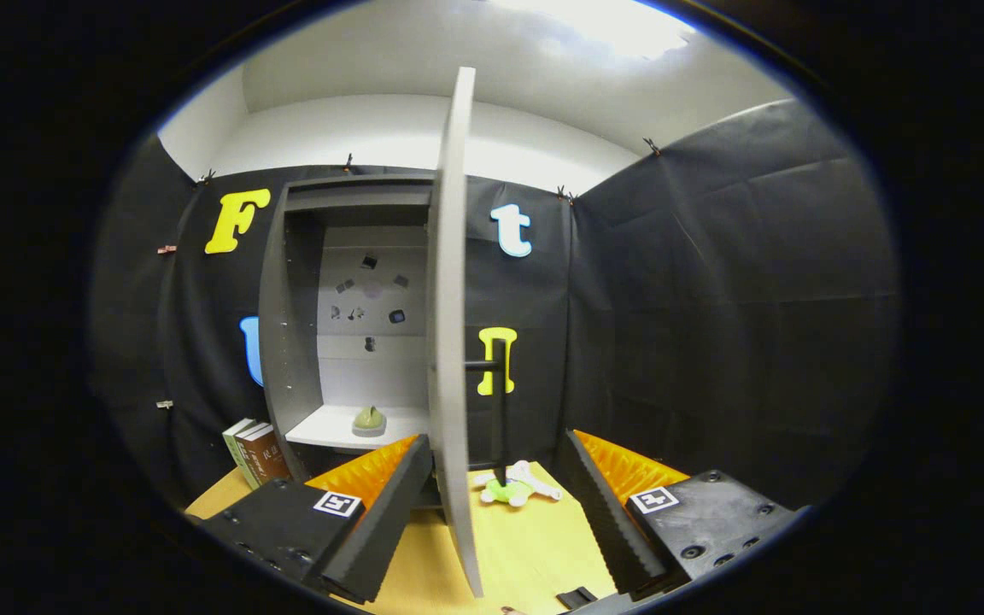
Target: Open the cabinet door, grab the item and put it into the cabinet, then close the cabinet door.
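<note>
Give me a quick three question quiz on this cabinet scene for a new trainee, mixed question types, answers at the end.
1. True or false: the cabinet door is closed.
2. What lies on the cabinet shelf? A) a book B) a small green item C) a cup
3. Fill in: the gripper fingers are ____, with the door edge standing between them.

Key: 1 false, it stands open edge-on. 2 B. 3 open.
</note>
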`<state>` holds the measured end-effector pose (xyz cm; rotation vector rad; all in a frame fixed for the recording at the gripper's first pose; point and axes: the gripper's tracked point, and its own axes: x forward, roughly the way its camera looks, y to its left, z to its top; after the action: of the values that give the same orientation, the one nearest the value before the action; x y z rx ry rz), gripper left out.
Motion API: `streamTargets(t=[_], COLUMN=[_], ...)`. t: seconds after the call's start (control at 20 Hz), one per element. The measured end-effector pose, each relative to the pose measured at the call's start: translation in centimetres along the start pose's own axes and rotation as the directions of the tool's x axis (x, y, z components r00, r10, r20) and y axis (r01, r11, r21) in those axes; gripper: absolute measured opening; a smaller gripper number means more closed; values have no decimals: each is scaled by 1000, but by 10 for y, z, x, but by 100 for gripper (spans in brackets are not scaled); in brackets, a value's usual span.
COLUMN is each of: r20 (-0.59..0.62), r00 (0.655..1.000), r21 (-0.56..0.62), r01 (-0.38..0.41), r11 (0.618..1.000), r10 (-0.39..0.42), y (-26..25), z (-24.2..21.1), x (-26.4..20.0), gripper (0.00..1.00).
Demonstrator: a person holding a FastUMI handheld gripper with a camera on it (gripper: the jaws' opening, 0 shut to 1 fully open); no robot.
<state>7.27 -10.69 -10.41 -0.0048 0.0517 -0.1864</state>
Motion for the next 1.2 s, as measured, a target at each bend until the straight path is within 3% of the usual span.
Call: streamTargets(t=[0.3, 0.55, 0.8, 1.2], r20=[-28, -55, -66, -76], r00=[991, 962, 950, 956], r21=[-8, 34, 42, 49], r01=[-129, -265, -302, -280], r11=[992, 964, 952, 959], r10=[129, 267, 304, 283], y=[-28, -8, 2, 40], z=[-7, -19, -19, -21], x=[21, 30, 35, 25], gripper=[98, 98, 98, 98])
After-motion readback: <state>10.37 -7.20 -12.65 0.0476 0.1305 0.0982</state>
